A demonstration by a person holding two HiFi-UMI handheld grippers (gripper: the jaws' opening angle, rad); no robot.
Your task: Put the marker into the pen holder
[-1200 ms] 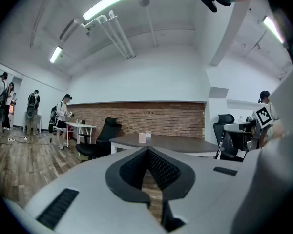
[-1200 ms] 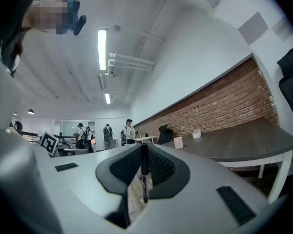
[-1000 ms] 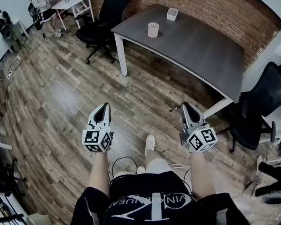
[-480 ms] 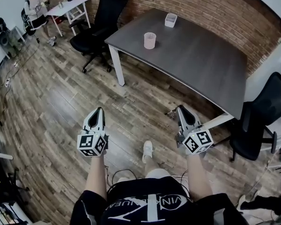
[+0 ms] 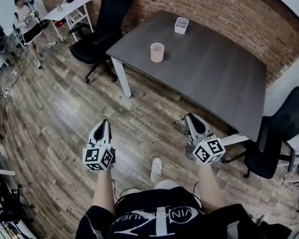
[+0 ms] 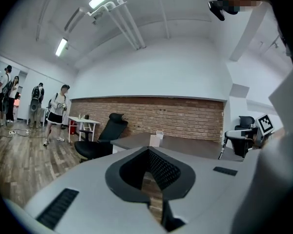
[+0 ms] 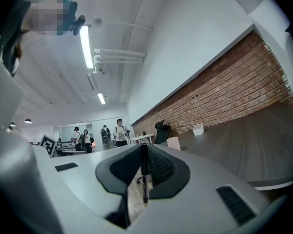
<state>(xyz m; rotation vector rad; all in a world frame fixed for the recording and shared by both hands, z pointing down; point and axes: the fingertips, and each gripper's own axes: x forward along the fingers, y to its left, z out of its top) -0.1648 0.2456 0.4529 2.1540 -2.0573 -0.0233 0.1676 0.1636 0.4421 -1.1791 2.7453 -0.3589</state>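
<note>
1. Two grippers are held out level over a wood-plank floor (image 5: 65, 98). Both point toward a grey table (image 5: 224, 68) that stands against a brick wall (image 5: 224, 4).
2. The right gripper (image 5: 189, 117) has its fingers clamped on the dark marker (image 7: 144, 172). The marker runs top to bottom between the pads in the right gripper view. In the head view its end juts out to the left of the tips.
3. The left gripper (image 5: 104, 123) carries nothing, and its fingers are drawn together at the tips.
4. The pen holder (image 5: 157, 52), a pale mesh cup, stands upright on the table near its left edge, well apart from both grippers and the marker.
5. A small white box (image 5: 181, 25) sits farther back on the same table, near the wall.
6. A black office chair (image 5: 97, 34) stands by the table's left corner, and a second chair (image 5: 281, 133) stands at its right end.
7. At far left, a bystander (image 5: 26, 21) stands on the floor near a small white side table (image 5: 72, 6).
</note>
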